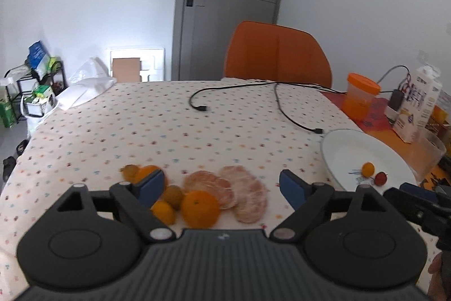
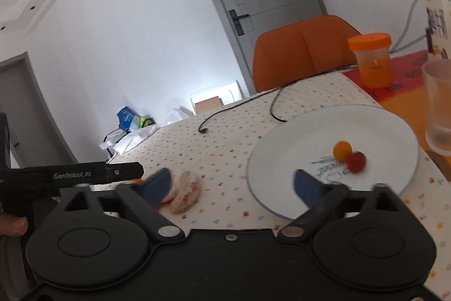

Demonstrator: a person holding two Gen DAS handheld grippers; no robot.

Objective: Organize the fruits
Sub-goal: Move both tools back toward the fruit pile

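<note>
My left gripper (image 1: 222, 188) is open and empty, its jaws spread above a pile of fruit on the dotted tablecloth: an orange (image 1: 200, 208), peeled citrus segments (image 1: 239, 193), and several small orange and yellowish fruits (image 1: 163, 212). A white plate (image 1: 346, 148) to the right holds a small yellow fruit (image 1: 368, 169) and a small red fruit (image 1: 380, 177). My right gripper (image 2: 234, 185) is open and empty, at the plate's (image 2: 310, 131) left edge. The yellow fruit (image 2: 342, 150) and red fruit (image 2: 356, 161) lie beyond its right finger. The peeled segments (image 2: 186, 189) lie by its left finger.
An orange chair (image 1: 277, 52) stands behind the table. Black cables (image 1: 282, 103) lie across the cloth. An orange-lidded jar (image 1: 359, 96), a milk carton (image 1: 417, 106) and a clear plastic cup (image 2: 439, 103) stand at the right. A white bag (image 1: 84, 89) lies at the far left corner.
</note>
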